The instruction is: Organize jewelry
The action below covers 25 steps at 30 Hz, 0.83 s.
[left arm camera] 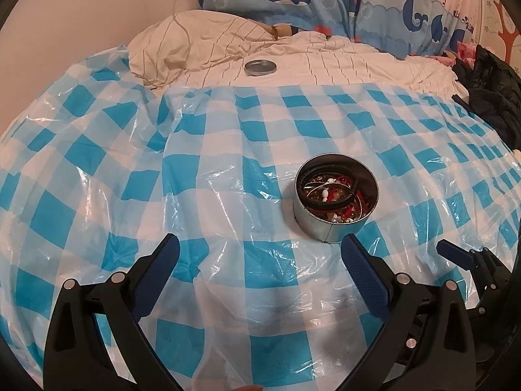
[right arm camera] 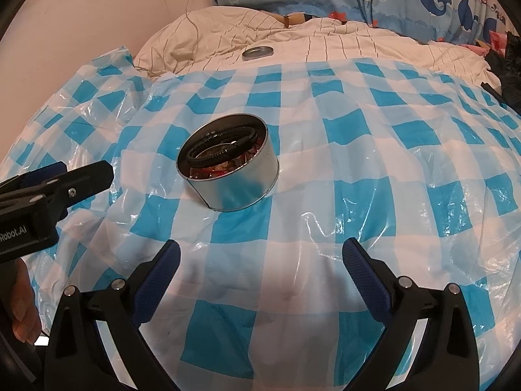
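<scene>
Item: round metal tin [left arm camera: 337,202], open-topped, standing on the blue-and-white checked plastic sheet [left arm camera: 228,150] spread over the bed [left arm camera: 325,62].

Contents: a black cord bracelet [right arm camera: 224,150] coiled on top; red, white and amber beads [left arm camera: 329,195] tangled beneath.

Lid [left arm camera: 260,67]: lying well apart on the bed linen beyond the sheet.

No loose jewelry shows on the sheet that I can see.

My left gripper [left arm camera: 260,257]: fingers spread wide, holding nothing, tin just ahead of the right-hand finger.

My right gripper [right arm camera: 260,257]: fingers equally wide, empty, tin ahead and to the left.

Status: this fits either jewelry waiting to be sorted out of the tin, or gathered in with only the lid wanting.

Handling: I judge the sheet slippery and the bedding soft, so I would brace the tin wall with one gripper during any contact, and move slowly.
</scene>
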Motion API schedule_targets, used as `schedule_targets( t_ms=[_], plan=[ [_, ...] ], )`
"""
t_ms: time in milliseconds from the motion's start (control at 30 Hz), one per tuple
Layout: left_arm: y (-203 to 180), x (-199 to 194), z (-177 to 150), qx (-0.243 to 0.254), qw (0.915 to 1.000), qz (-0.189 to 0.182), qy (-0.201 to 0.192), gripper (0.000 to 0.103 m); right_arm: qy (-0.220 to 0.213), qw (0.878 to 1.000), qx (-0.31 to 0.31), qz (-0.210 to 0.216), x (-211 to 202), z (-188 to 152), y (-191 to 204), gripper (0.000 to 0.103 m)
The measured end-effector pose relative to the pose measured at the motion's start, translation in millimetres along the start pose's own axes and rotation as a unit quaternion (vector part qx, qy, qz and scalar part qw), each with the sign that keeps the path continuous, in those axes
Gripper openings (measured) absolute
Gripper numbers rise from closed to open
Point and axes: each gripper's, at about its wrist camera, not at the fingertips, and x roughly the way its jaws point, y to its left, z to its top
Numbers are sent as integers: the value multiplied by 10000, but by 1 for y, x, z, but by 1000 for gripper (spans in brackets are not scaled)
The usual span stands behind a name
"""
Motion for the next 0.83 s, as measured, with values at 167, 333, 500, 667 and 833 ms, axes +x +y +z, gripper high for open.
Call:
schedule_targets(
  t_ms=[167,333,500,667,833],
  plan=[
    [-2,2,0,19,10000,-7,55,95,-23,10000,-10,-10,0,1,0,95],
    [2,-1,-1,-141,9991,-396,-102,95,-53,10000,-36,-22,-1,3,-2,95],
    [2,-7,0,-115,9980,-527,-327,95,-89,10000,-20,-32,-3,4,-3,95],
    [-2,3,2,-65,9999,-134,12,95,-200,9997,-129,-106,-10,5,0,95],
    [-5,12,1,33,9997,-109,197,95,-178,9997,-141,-109,-9,6,1,95]
  ],
)
